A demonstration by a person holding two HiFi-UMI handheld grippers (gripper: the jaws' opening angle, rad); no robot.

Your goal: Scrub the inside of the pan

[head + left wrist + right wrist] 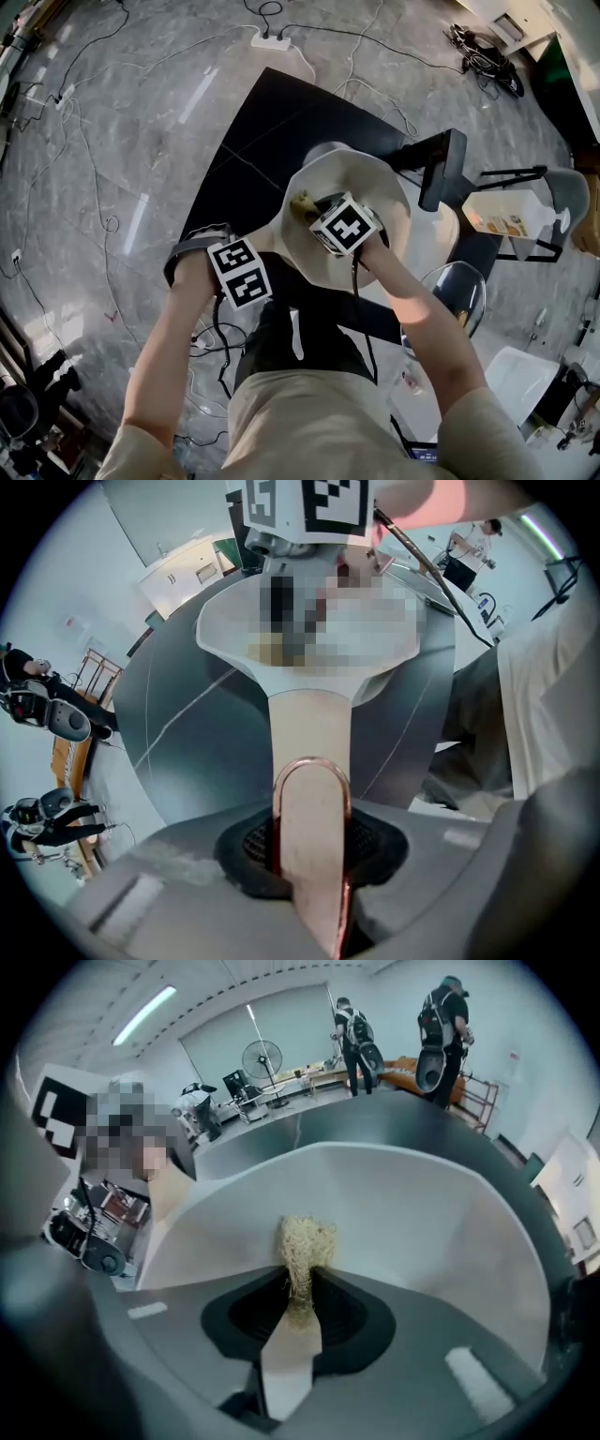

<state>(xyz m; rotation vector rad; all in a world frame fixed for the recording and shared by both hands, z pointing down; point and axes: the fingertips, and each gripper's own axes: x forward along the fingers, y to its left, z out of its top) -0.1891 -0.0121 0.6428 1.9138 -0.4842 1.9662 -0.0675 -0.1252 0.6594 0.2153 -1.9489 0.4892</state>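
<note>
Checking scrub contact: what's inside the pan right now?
A straw-coloured scrubber, pinched in the right claw, sits over the pale inner wall of the pan. Contact isn't clear; the claw covers the floor beneath it.

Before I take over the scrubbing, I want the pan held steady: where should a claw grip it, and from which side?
I'd grip the flat handle near its copper-rimmed end, coming from above with the jaws across its narrow width. It juts clear of the pan, leaving the bowl free for the scrubber. The left claw holds it this way.
</note>
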